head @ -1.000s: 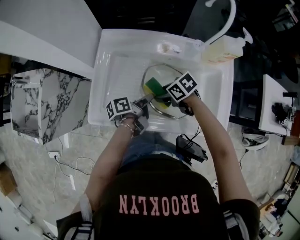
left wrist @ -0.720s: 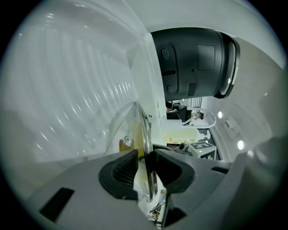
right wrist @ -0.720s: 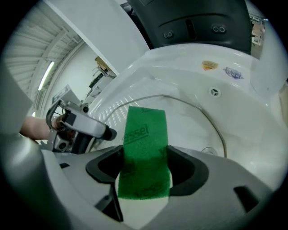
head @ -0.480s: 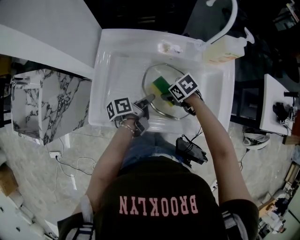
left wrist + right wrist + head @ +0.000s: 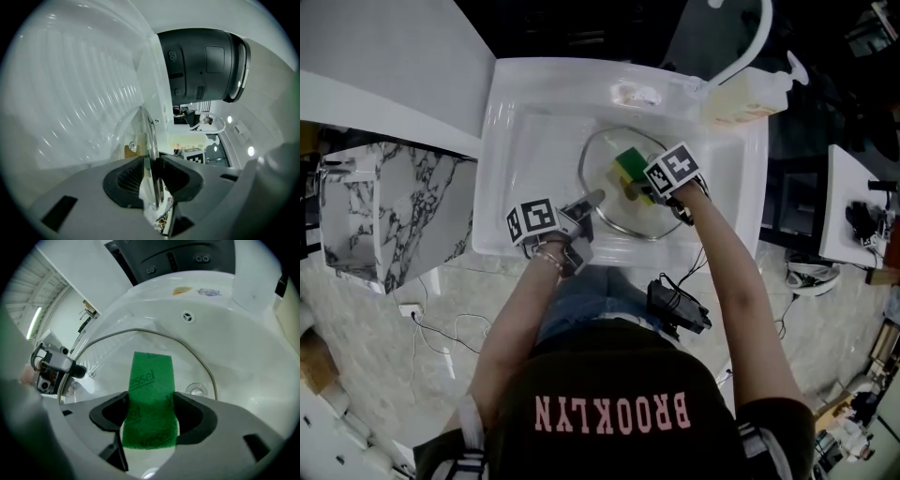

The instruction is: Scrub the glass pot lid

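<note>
Step in hand: scrubbing. The glass lid (image 5: 614, 214) is held over the sink (image 5: 514, 141), its rim pinched edge-on by the left gripper (image 5: 152, 177). The green sponge (image 5: 151, 380) is clamped in the right gripper (image 5: 151, 416) & set against the glass approx. mid-lid, though firm contact can't be confirmed. Next move, prob.: strokes worked out toward the rim, w/ the rim pinch kept tight so the lid isn't dropped.
</note>
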